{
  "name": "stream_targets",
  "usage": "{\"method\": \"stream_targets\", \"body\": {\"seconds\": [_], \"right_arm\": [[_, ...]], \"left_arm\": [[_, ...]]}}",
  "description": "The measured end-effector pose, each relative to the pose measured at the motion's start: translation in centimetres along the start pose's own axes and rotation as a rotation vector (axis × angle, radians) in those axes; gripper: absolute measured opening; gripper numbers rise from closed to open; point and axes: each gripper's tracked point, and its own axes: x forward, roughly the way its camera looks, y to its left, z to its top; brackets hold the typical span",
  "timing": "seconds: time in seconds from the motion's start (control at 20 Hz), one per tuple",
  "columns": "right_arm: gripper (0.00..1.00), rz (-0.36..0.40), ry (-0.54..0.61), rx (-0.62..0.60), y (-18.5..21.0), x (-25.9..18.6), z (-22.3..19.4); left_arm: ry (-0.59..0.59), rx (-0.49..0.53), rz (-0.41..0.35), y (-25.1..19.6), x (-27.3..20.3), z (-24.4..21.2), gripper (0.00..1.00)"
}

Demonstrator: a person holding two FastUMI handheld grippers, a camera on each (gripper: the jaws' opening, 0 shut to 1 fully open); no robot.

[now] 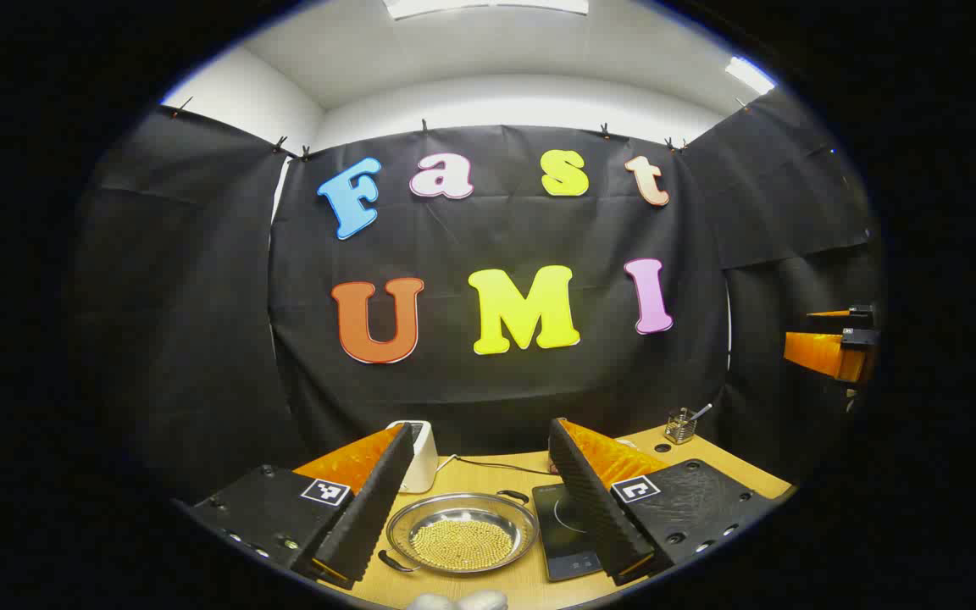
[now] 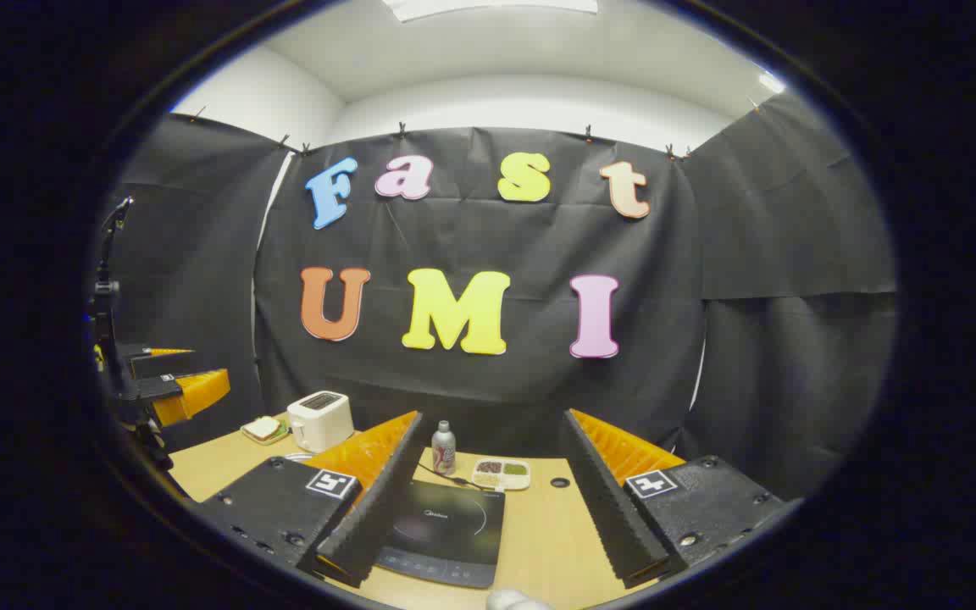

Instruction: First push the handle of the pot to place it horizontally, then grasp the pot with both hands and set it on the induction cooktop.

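The pot (image 1: 463, 534) is a shallow metal pan holding small yellow beads, and it stands on the wooden table (image 1: 488, 474). Its two dark loop handles lie on a diagonal, one at the near left (image 1: 397, 562) and one at the far right (image 1: 512, 495). The black induction cooktop (image 1: 567, 534) lies just right of the pot and also appears in the right gripper view (image 2: 446, 534). My left gripper (image 1: 488, 508) hangs open above the pot, touching nothing. My right gripper (image 2: 492, 508) is open over the cooktop's right edge and holds nothing.
A white toaster (image 2: 320, 419) stands behind the pot, beside a plate with a sandwich (image 2: 265, 429). A can (image 2: 443, 447) and a divided food tray (image 2: 501, 474) sit behind the cooktop. A metal cup with utensils (image 1: 681, 426) stands far right.
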Motion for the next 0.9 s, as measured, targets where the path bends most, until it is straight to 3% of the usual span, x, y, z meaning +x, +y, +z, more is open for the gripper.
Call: {"method": "stream_targets", "body": {"seconds": [0.55,0.6,0.65,0.75,0.9], "right_arm": [[0.99,0.0,0.035,-0.002,0.3,0.4,-1.2],[0.99,0.0,0.037,-0.004,0.2,0.4,-1.3],[1.0,0.0,0.043,-0.006,0.3,0.5,-1.5],[0.99,-0.001,0.055,-0.006,0.3,0.4,-1.8],[0.99,-0.004,0.068,-0.008,0.3,0.4,-2.3]], "left_arm": [[0.048,-0.018,0.006,1.4,0.4,-3.0,0.96],[0.053,-0.019,0.005,1.5,0.5,-3.3,0.89],[0.054,-0.02,0.007,1.5,0.6,-3.5,0.96],[0.061,-0.024,-0.006,1.2,0.6,-3.9,0.95],[0.07,-0.031,-0.049,0.6,0.7,-4.5,0.81]]}}
